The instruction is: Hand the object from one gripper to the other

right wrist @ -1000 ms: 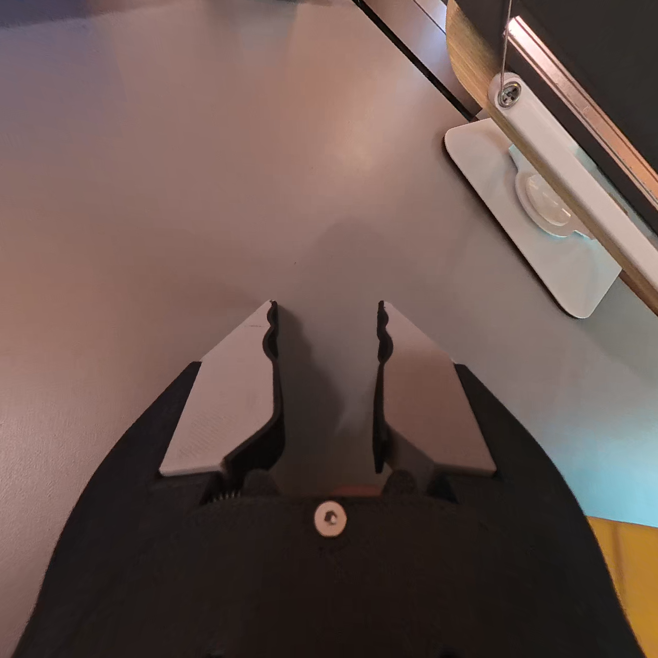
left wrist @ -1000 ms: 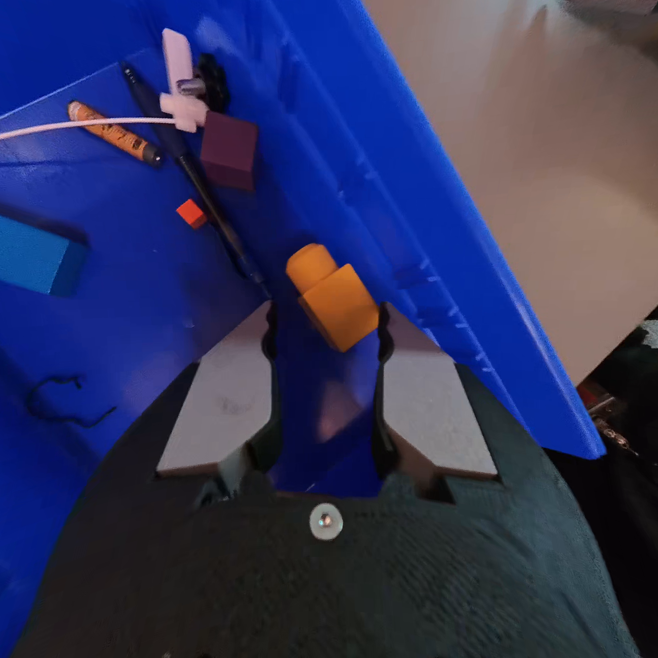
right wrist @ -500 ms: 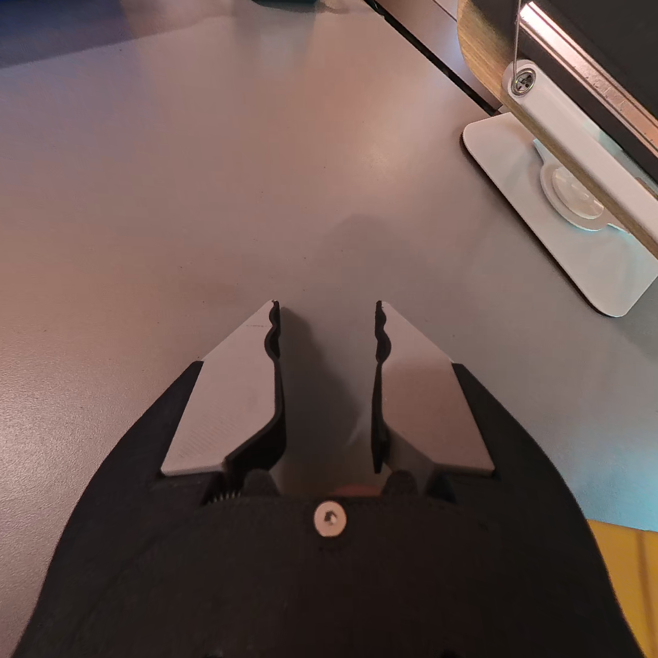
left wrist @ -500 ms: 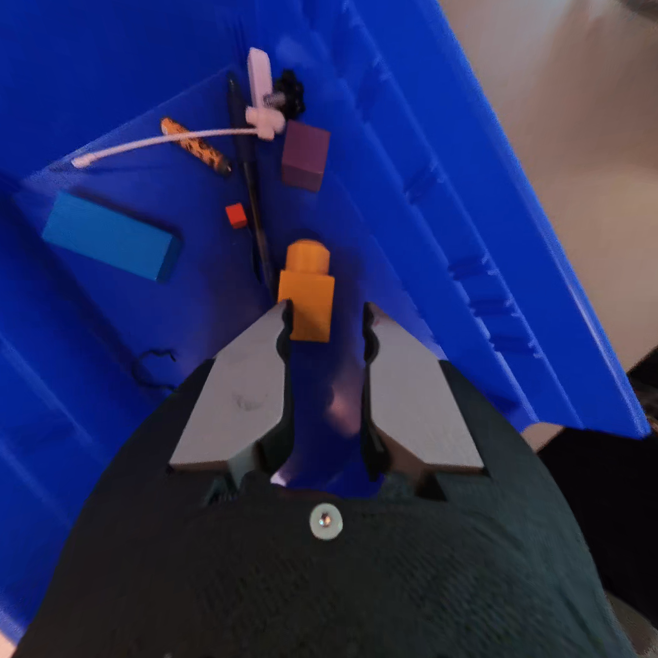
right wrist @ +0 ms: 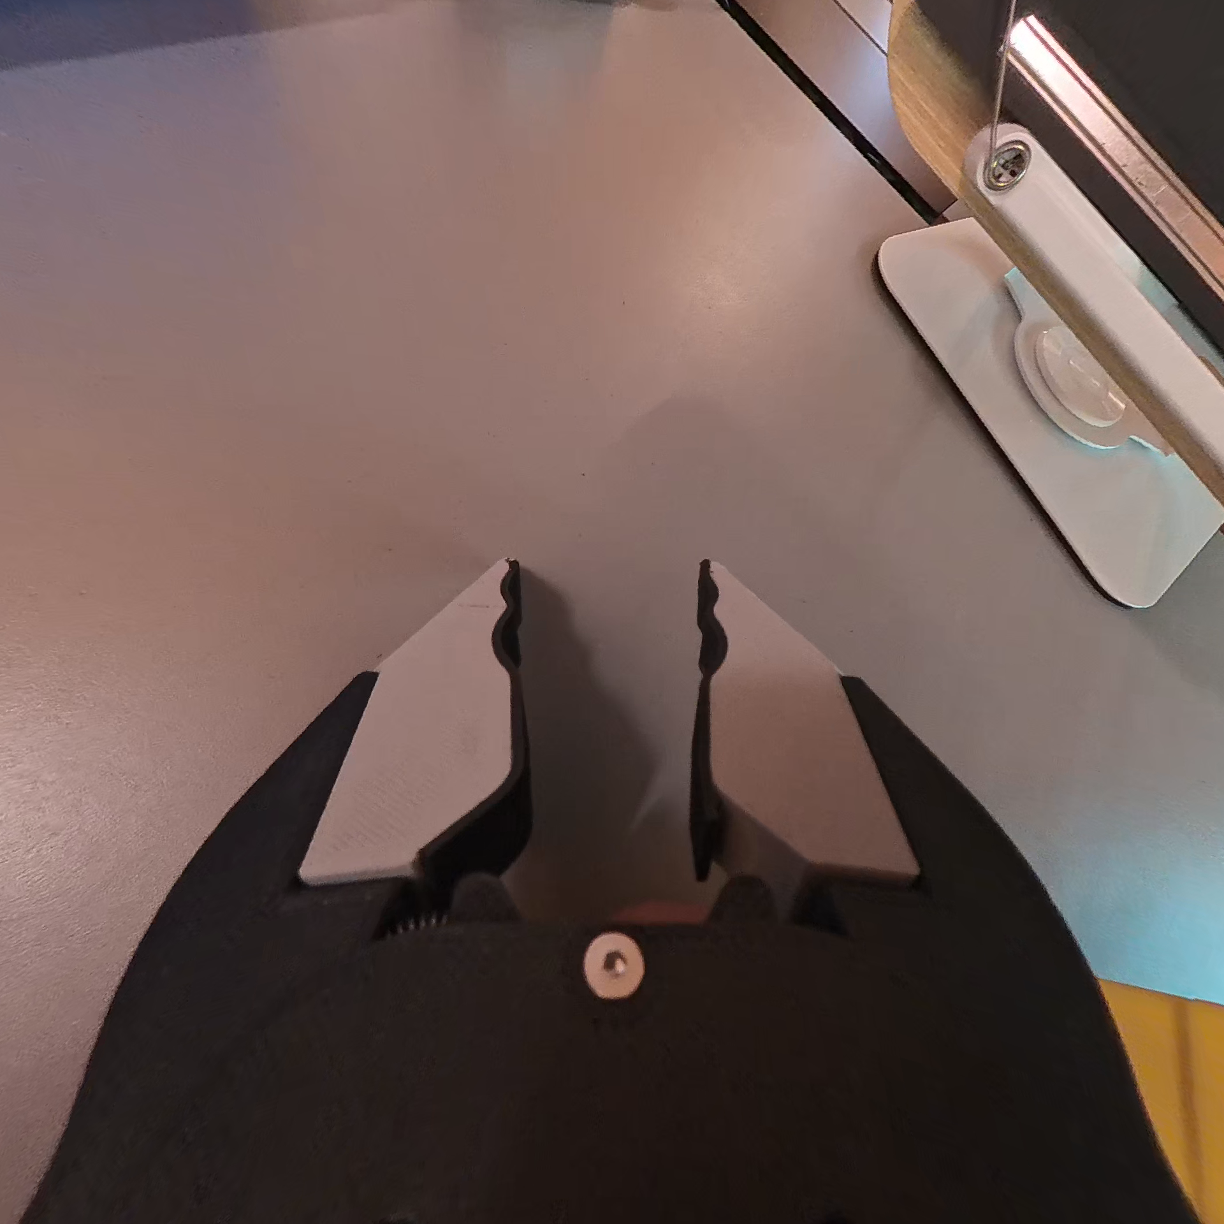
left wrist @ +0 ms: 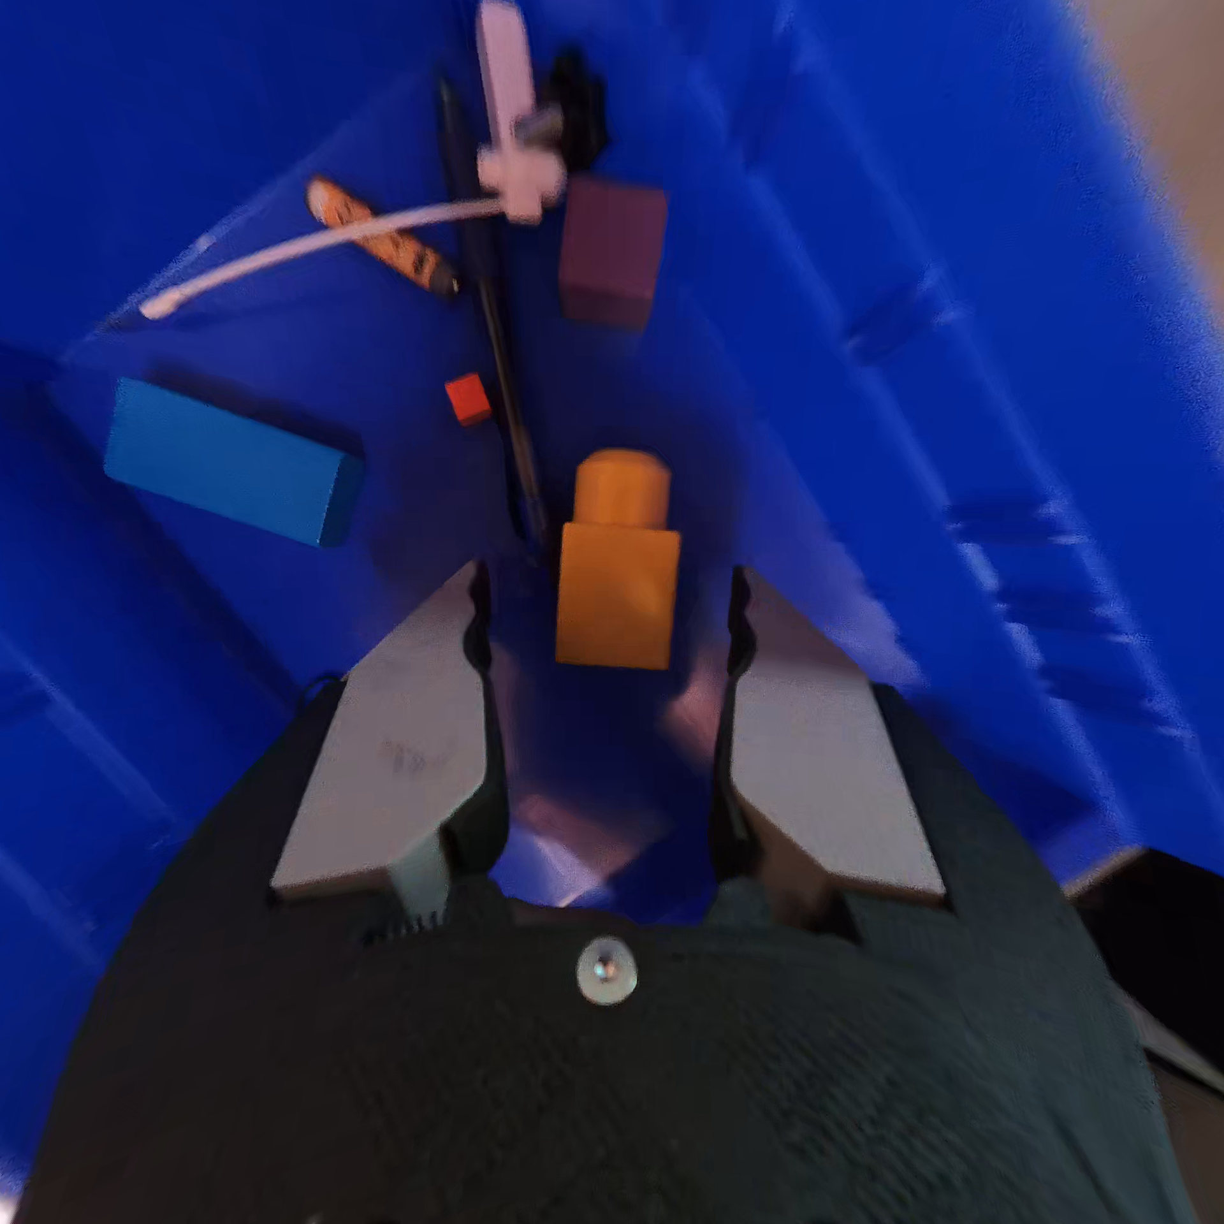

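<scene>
Lying in blue bin (left wrist: 993,331), orange block (left wrist: 616,589), peg end pointing away, left hand-held gripper (left wrist: 606,576) apart

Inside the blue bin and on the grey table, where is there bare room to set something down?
Blue bin: bare floor below the blue block; crowded around the purple cube, pen and orange piece. Grey table is bare left of the white base.

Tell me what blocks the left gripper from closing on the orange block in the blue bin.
Nothing visible blocks it. The left gripper is open, and the orange block already lies partly between its fingers. The black pen lies close to the block's left side, and the bin wall rises on the right.
</scene>
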Demonstrator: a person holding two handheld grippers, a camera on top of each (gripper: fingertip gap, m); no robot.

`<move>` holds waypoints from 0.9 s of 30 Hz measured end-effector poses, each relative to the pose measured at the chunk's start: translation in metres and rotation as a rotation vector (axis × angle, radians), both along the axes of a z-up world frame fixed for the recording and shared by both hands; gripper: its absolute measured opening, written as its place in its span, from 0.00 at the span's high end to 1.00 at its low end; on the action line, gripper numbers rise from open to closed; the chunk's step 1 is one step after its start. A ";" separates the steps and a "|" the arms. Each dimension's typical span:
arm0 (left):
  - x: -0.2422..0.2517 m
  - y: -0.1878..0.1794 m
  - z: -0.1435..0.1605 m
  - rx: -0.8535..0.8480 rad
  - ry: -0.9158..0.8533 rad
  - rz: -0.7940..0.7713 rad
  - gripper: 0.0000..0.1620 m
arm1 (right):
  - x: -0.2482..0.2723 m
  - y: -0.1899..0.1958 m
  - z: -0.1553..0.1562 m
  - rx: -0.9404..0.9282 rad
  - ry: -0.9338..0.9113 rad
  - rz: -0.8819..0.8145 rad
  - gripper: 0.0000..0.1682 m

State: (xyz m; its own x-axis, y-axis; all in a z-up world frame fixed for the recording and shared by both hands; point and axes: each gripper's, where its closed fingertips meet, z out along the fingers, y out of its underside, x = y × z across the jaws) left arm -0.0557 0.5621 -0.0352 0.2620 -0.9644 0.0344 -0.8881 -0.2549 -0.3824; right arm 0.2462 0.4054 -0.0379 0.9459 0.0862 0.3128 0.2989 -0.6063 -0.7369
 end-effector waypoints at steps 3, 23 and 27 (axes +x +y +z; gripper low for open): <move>0.004 0.018 -0.004 0.081 0.004 0.045 0.74 | -0.001 0.000 0.000 0.002 0.003 0.004 0.70; 0.181 -0.111 0.203 0.533 -0.789 -0.266 0.78 | -0.007 0.003 0.019 0.089 0.375 0.061 0.71; 0.227 -0.151 0.164 0.317 -0.937 -0.341 0.78 | -0.020 0.004 0.041 0.188 0.554 0.167 0.71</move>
